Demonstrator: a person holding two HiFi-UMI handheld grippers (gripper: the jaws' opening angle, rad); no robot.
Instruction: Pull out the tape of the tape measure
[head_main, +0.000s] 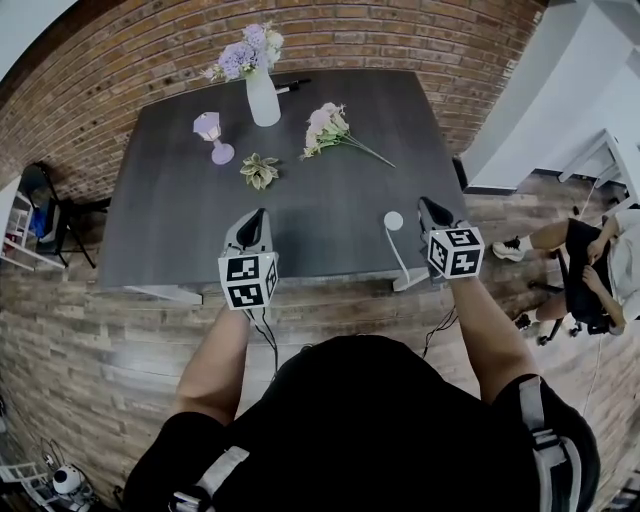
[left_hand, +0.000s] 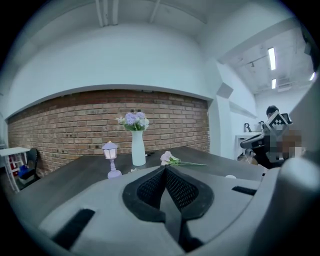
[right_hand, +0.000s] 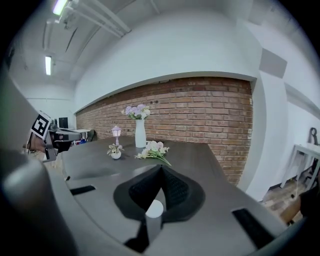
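The tape measure (head_main: 393, 221) is a small white round case near the front right of the dark table (head_main: 330, 205), with a white strip running from it toward the table's front edge. My right gripper (head_main: 425, 203) hovers just right of it, jaws shut with nothing between the tips. In the right gripper view the white case (right_hand: 154, 209) shows through the gap below the shut tips (right_hand: 161, 166). My left gripper (head_main: 256, 213) hangs over the front left of the table, shut and empty (left_hand: 165, 167). From there the case (left_hand: 230, 176) is a small white spot on the right.
On the far half of the table stand a white vase of lilac flowers (head_main: 263, 98), a small lilac lamp (head_main: 213, 135), a little potted plant (head_main: 259, 170) and a loose flower bunch (head_main: 330, 127). A brick wall lies behind. A seated person (head_main: 590, 260) is at the right.
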